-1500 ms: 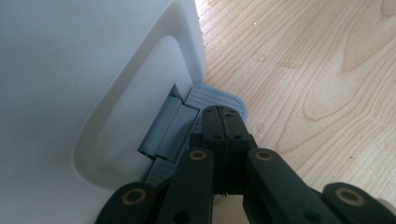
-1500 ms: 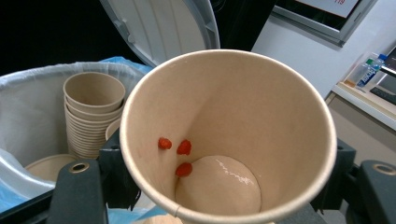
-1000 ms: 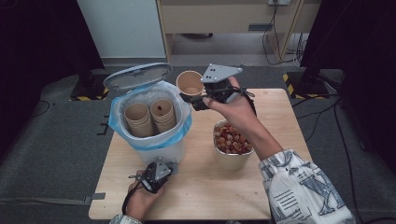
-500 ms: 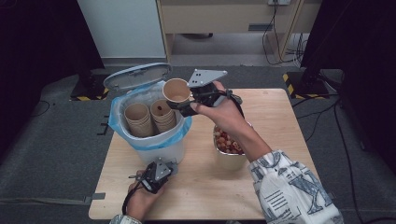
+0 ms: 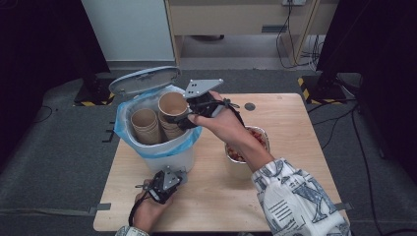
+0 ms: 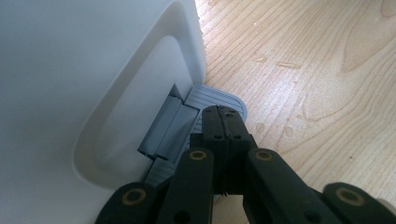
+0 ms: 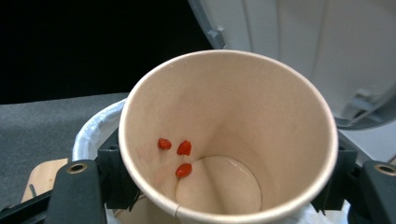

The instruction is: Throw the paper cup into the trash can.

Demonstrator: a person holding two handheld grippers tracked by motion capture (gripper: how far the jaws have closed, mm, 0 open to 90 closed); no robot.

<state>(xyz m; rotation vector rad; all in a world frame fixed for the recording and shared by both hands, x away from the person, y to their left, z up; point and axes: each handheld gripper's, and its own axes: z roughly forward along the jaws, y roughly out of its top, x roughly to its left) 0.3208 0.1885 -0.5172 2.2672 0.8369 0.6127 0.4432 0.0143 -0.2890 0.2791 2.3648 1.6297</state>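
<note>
r fingers [image 5: 183, 117] clamped on paper cup [image 5: 172, 105] above bin rim [image 5: 162, 149] (l fingers [image 6: 225, 122] together on pedal [image 6: 215, 98])

We see the round metal bowl of red pieces [image 5: 255, 140] half covered by the right forearm. The brown paper cup [image 7: 229, 135] hides its tongs' pads, and the bottom edge cuts off its base.

Metal bowl [image 5: 263, 135] of red pieces on wooden table [image 5: 295, 123], right of centre. Dark round mark [image 5: 250, 106] on tabletop near far edge. Water droplets [image 6: 280, 65] on wood grain. Cables [image 5: 290, 44] on grey floor beyond table (beside yellow-black striped base [image 5: 314, 87]). Light wooden cabinet [image 5: 241, 19] behind.
</note>
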